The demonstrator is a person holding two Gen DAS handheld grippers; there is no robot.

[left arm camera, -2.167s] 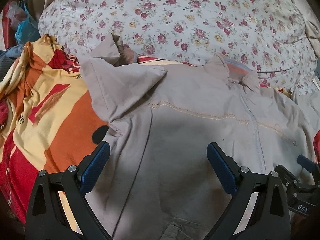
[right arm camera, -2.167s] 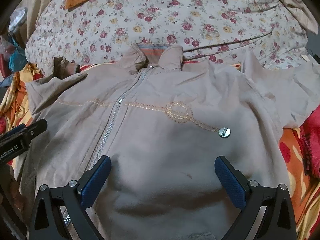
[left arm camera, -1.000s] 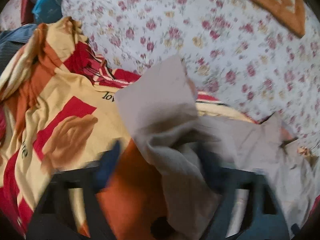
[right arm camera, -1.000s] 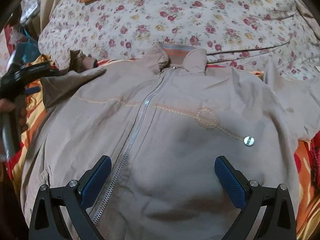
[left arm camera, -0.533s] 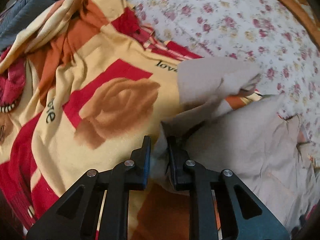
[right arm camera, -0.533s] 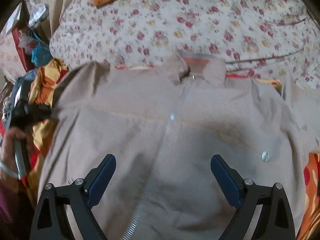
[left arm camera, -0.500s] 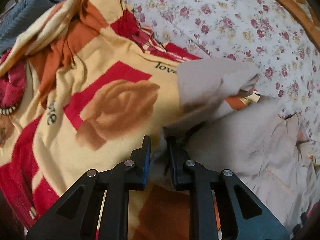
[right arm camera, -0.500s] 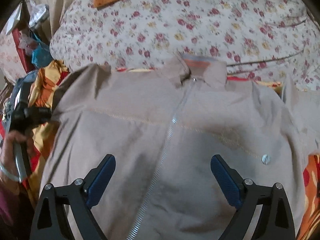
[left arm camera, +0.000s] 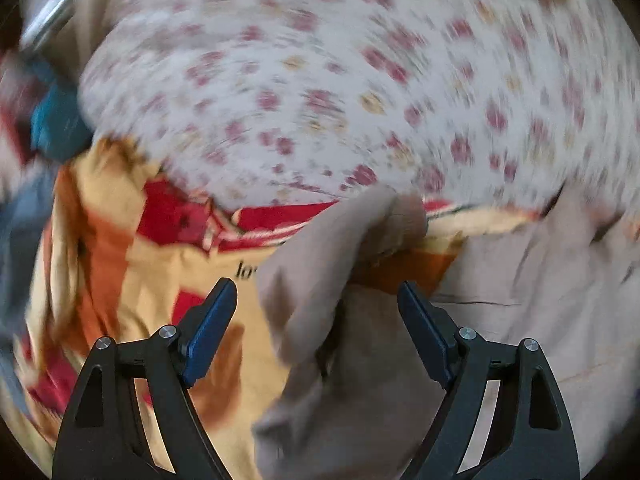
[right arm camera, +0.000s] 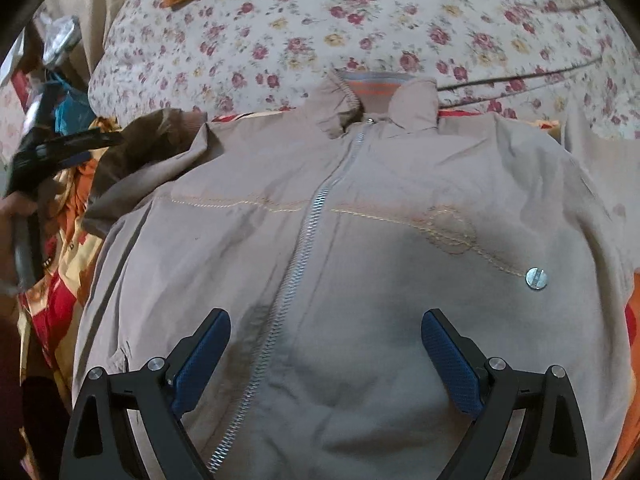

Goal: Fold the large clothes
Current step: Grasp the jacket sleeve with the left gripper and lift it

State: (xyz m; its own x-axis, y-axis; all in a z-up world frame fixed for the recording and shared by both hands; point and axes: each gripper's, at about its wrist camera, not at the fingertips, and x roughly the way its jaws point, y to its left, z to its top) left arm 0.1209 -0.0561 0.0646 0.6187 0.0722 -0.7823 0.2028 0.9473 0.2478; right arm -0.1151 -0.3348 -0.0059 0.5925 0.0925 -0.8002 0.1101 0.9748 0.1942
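A beige zip-up jacket (right arm camera: 360,248) lies front up on the bed, its collar toward the floral quilt and its zipper (right arm camera: 304,240) running down the middle. My right gripper (right arm camera: 326,344) is open and empty, hovering over the jacket's lower front. In the blurred left wrist view my left gripper (left arm camera: 318,312) is open, with the jacket's left sleeve (left arm camera: 320,264) bunched loosely between its fingers and lying on the blanket. The left gripper (right arm camera: 60,148) also shows at the far left of the right wrist view, beside that sleeve (right arm camera: 152,140).
A white quilt with red flowers (right arm camera: 360,20) rises behind the jacket. A red, orange and yellow blanket (left arm camera: 132,272) covers the bed to the left. Blue and grey clutter (left arm camera: 52,128) sits at the far left edge.
My left gripper was shut on the jacket's left sleeve; it has opened and let go, and the view has swung right. The right gripper has stayed open over the jacket.
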